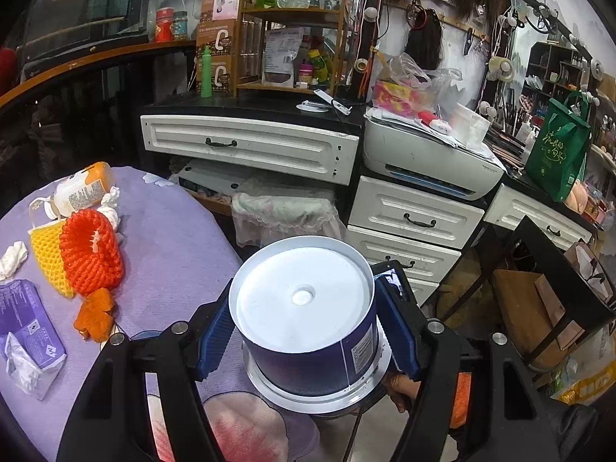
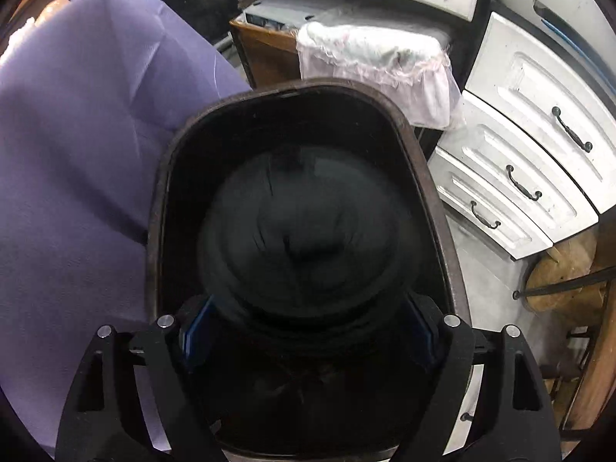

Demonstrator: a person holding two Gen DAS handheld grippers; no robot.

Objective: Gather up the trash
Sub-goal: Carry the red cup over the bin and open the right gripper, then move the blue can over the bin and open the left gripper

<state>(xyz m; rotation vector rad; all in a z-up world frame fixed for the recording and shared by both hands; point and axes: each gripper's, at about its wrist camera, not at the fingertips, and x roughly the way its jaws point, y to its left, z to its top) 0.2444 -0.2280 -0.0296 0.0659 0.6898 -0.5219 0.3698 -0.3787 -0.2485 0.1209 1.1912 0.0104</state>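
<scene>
Tub held upside down, bin below.
Your left gripper (image 1: 306,325) clamps the tub (image 1: 304,315) beside the purple table (image 1: 169,238); your right gripper (image 2: 308,331) grips the black bin (image 2: 304,200) against that table.

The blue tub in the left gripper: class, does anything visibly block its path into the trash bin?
Neither view shows both, so the path is unconfirmed. The left gripper clamps the blue tub; the right gripper holds the dark bin, whose mouth looks open.
</scene>
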